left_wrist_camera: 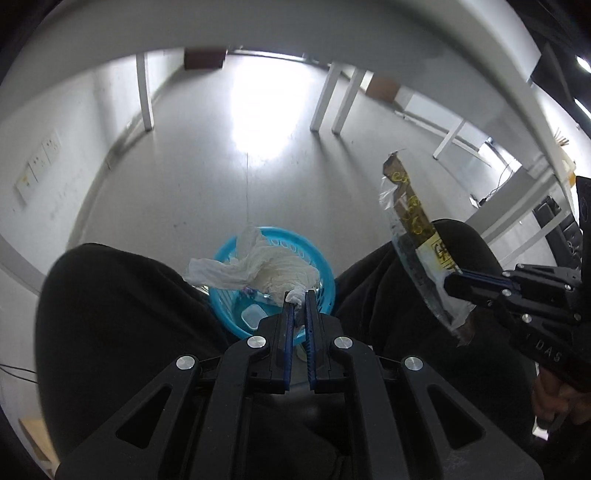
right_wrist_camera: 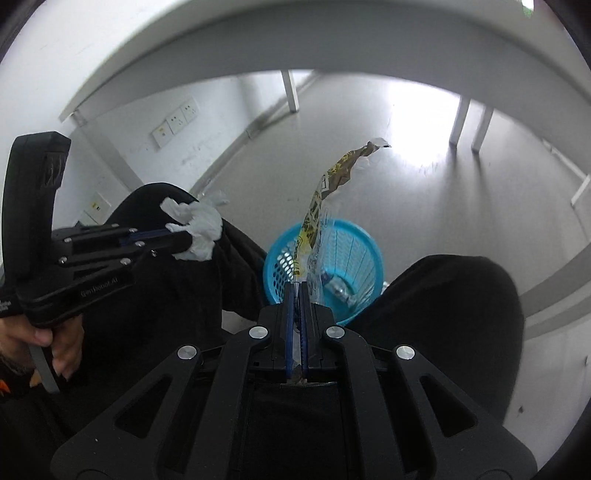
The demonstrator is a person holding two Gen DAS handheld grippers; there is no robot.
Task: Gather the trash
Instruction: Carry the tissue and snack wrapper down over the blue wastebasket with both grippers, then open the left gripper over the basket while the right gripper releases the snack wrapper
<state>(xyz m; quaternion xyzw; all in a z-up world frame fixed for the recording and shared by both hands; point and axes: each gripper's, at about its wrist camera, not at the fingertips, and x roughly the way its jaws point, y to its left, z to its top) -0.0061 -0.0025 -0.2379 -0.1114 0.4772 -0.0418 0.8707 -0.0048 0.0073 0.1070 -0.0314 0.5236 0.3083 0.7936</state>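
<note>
A blue plastic waste basket (left_wrist_camera: 325, 266) stands on the floor between the person's knees; it also shows in the right wrist view (right_wrist_camera: 354, 251). My left gripper (left_wrist_camera: 299, 295) is shut on a crumpled white tissue (left_wrist_camera: 258, 266) and holds it above the basket; the tissue (right_wrist_camera: 199, 225) and left gripper (right_wrist_camera: 184, 238) show at the left of the right wrist view. My right gripper (right_wrist_camera: 296, 286) is shut on a long brown and yellow plastic wrapper (right_wrist_camera: 321, 192) that sticks up over the basket. The wrapper (left_wrist_camera: 413, 221) and right gripper (left_wrist_camera: 448, 284) show at the right of the left wrist view.
The basket holds a small white lid (left_wrist_camera: 253, 317) and a crushed clear bottle (right_wrist_camera: 338, 286). The person's black-trousered legs (left_wrist_camera: 122, 314) flank the basket. A white table edge (left_wrist_camera: 295, 29) arches overhead, with white table legs (left_wrist_camera: 144, 92) on the grey floor. Wall sockets (right_wrist_camera: 177, 122) sit at the left.
</note>
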